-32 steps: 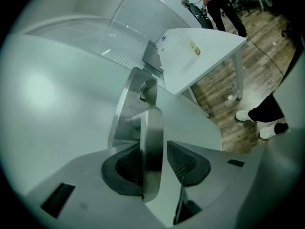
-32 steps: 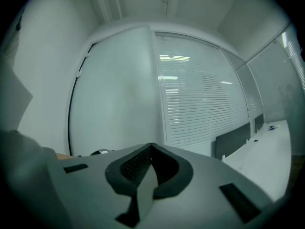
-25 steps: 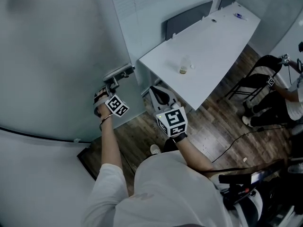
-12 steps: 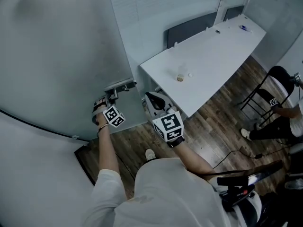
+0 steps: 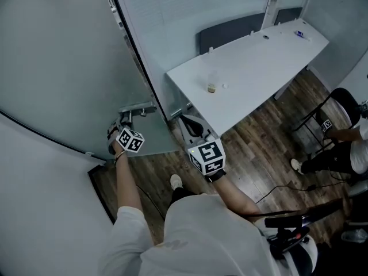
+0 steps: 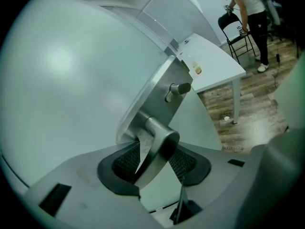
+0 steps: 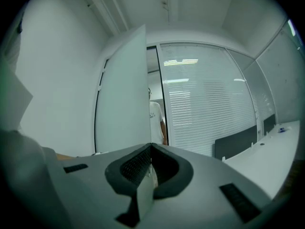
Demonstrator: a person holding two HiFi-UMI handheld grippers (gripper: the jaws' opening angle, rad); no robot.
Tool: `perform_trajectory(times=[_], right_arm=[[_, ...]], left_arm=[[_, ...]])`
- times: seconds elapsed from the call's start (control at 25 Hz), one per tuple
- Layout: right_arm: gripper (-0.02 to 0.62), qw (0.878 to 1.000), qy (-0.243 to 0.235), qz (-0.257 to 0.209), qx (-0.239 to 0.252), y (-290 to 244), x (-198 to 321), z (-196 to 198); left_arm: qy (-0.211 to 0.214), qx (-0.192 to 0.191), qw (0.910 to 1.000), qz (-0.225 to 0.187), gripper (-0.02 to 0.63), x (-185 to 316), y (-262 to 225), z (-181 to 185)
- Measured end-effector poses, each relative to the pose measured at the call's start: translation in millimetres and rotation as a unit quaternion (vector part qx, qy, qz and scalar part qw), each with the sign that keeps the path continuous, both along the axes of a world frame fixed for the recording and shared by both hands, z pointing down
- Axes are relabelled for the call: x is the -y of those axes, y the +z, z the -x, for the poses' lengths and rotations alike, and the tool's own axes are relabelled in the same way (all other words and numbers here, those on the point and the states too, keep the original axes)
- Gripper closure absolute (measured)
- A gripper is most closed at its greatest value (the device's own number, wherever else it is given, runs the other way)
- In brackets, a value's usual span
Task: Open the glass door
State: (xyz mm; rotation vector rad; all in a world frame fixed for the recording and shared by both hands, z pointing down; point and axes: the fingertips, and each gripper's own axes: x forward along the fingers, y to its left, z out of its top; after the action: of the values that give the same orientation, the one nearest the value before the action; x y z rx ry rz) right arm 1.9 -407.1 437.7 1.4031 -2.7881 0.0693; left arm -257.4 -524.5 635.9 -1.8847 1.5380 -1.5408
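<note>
1. The left gripper [image 5: 126,121] is closed on the door handle [image 6: 160,140]. Its jaws stand about half apart, and the metal lever fills the space between the two dark pads.
2. The handle sits on a metal plate [image 6: 157,87] just ahead of the left gripper's tips. A small round knob [image 6: 178,88] is on the same plate, a little further from the jaws.
3. The glass door [image 5: 69,68] is frosted. It spreads to the left of the left gripper and far above it.
4. In the right gripper view, the door's free edge stands straight ahead of the jaws, apart from the frame. A person in a white shirt [image 7: 156,118] shows through this gap.
5. The right gripper [image 7: 151,150] has its jaws fully together, with nothing between them. In the head view it is held beside the left gripper, on its right and apart from the door.
6. A white table [image 5: 259,62] stands just beyond the right gripper, with a small cup [image 5: 213,85] on it.
7. A wall of blinds [image 7: 205,109] is ahead and to the right of the right gripper.
8. A black chair [image 5: 339,105] stands far to the right of both grippers, on the wooden floor [image 5: 259,148].
</note>
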Motion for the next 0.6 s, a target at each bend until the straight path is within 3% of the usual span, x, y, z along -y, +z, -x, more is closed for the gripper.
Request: perform_trajectory(times=[0.12, 0.32, 0.6], right_arm=[[0.594, 1.000, -0.015, 0.010, 0.008, 9.6, -22.6, -12.9], [0.594, 0.999, -0.037, 0.034, 0.022, 29.2, -55.2, -27.4], [0.594, 0.995, -0.089, 0.030, 0.034, 24.5, -88.8, -10.5]], left_arm=[[-0.020, 0.010, 0.9996, -0.016, 0.445, -31.1, -2.5, 1.3], [-0.026, 0.040, 0.9989, 0.001, 0.445, -78.1, 0.3, 1.6], [-0.055, 0.075, 0.9955, 0.017, 0.445, -155.1, 5.9, 16.4]])
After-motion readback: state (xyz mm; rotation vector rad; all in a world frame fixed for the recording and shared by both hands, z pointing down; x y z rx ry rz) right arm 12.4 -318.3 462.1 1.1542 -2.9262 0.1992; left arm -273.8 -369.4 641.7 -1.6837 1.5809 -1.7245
